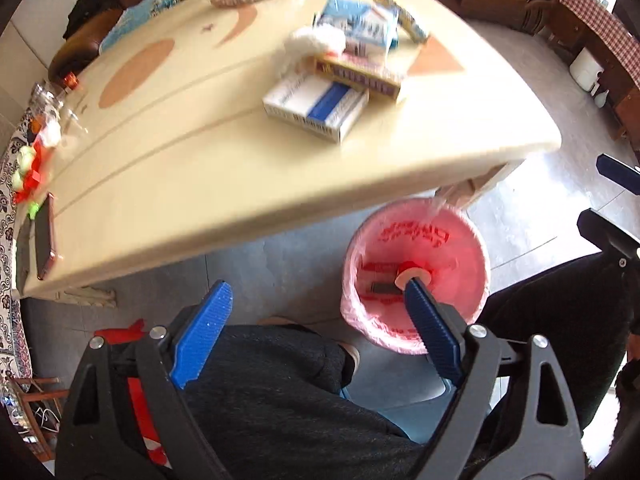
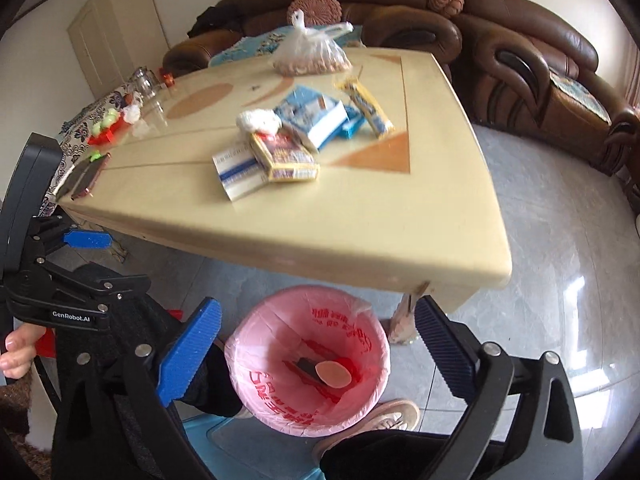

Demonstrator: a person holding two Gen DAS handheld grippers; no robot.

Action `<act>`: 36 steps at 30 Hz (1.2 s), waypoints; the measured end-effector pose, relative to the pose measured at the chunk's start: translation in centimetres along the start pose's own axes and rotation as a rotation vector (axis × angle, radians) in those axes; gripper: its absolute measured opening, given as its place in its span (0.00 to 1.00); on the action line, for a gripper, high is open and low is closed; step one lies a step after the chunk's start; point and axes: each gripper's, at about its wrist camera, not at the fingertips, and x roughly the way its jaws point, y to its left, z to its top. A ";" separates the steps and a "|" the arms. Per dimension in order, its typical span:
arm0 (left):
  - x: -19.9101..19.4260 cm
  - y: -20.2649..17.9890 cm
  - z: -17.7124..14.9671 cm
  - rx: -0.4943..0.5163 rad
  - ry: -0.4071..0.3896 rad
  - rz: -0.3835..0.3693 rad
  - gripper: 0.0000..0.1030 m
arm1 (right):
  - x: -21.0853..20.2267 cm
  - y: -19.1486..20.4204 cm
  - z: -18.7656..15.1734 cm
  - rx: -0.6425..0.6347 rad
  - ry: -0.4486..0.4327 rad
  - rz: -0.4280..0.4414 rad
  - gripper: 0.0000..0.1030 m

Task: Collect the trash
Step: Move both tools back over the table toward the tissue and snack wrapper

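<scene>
Pink bin (image 2: 308, 360) sits on the floor under the tabletop (image 2: 320, 224) edge. Both grippers, left (image 1: 318, 304) and right (image 2: 316, 328), hang above it, jaws wide open, holding nothing. Boxes (image 2: 268, 160) lie at 12 o'clock.

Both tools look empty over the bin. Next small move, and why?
Probably lift the right tool toward the white-and-blue box, the piece of the pile nearest the table edge. Both tools are open and hold nothing, the left tool too; the pink-lined bin already holds items, while boxes and wrappers remain on the table.
</scene>
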 end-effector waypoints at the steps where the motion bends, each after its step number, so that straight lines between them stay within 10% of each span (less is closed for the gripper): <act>1: -1.5 0.5 0.8 0.004 -0.023 -0.006 0.83 | -1.0 0.0 1.3 -0.008 -0.009 0.017 0.92; 14: -15.3 3.6 12.0 0.171 -0.124 -0.061 0.88 | -8.2 -4.1 15.7 -0.039 -0.105 0.147 0.93; 36: -6.4 2.9 19.1 0.227 0.077 -0.073 0.88 | -1.4 -8.1 22.7 -0.061 -0.061 0.141 0.93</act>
